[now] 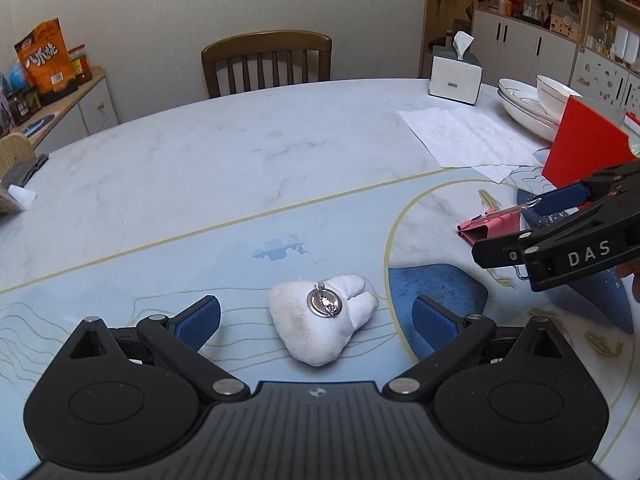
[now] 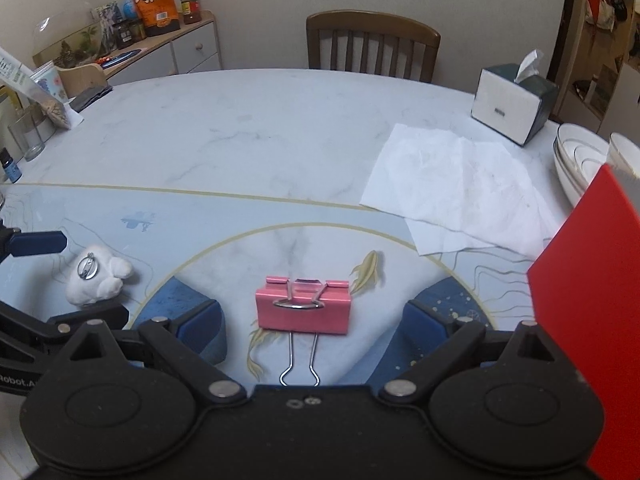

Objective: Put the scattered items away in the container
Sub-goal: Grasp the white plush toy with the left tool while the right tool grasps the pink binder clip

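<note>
A white plush badge (image 1: pixel 324 322) with a round metal pin back lies on the table between the blue pads of my open left gripper (image 1: pixel 316 322). It also shows in the right wrist view (image 2: pixel 96 280) at the left. A pink binder clip (image 2: pixel 303 304) lies on the table between the pads of my open right gripper (image 2: pixel 312 326), its wire handles toward me. In the left wrist view the clip (image 1: pixel 488 226) lies at the right, with the right gripper (image 1: pixel 532 228) around it. A red container (image 2: pixel 588 312) stands at the right edge; it also shows in the left wrist view (image 1: pixel 584 148).
A white tissue sheet (image 2: pixel 456 188) lies spread on the marble table (image 2: pixel 240 140). A tissue box (image 2: pixel 512 100) and stacked white dishes (image 2: pixel 580 160) stand at the back right. A wooden chair (image 2: pixel 372 44) is behind the table. Glasses and a bag (image 2: pixel 36 120) stand at the left edge.
</note>
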